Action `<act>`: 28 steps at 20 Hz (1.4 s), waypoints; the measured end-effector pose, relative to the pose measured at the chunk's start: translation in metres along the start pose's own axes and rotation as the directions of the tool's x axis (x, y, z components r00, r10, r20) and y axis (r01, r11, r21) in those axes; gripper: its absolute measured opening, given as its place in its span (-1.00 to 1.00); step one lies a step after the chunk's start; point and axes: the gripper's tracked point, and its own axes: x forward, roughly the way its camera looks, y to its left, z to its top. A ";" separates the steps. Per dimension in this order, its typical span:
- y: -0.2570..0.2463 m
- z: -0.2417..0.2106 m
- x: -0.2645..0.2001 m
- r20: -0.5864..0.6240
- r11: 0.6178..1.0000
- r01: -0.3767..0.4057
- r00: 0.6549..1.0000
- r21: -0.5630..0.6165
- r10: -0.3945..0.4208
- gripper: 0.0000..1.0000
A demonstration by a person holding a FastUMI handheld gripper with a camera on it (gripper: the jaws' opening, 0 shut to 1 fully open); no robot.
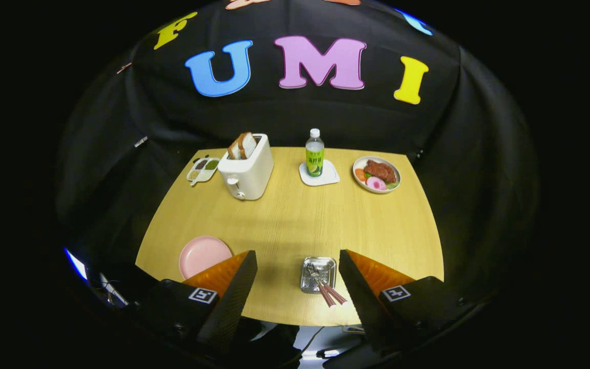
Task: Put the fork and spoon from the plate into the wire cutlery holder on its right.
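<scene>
Dish (203, 169): divided, small portions in its cells, at the table's far left corner.
Toaster (246, 171): bread slices (241, 146) stand in its slots.
Pink plate (204, 255): bare, near the table's front edge, just beside the left finger.
Tool (297, 271): fingers spread wide, gripping nothing.
Holder (318, 274): between the fingers, near the front edge; fork and spoon (327, 289) sit in it, handles leaning out toward the tool.
Bottle (314, 153): upright on a coaster (320, 176).
Food plate (376, 174): meat and vegetables, near the far right edge.
Table (295, 220): middle open.
</scene>
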 end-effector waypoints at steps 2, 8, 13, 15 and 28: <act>0.007 0.020 -0.011 0.090 0.999 0.018 0.996 -0.027 -0.015 1.00; 0.048 0.058 -0.042 0.346 0.996 0.049 0.938 -0.071 -0.021 1.00; 0.072 0.060 -0.049 0.444 0.995 0.058 0.896 -0.080 -0.017 0.96; 0.076 0.049 -0.043 0.420 0.995 0.047 0.907 -0.085 -0.007 0.96; 0.081 0.041 -0.034 0.385 0.996 0.038 0.923 -0.079 -0.005 0.97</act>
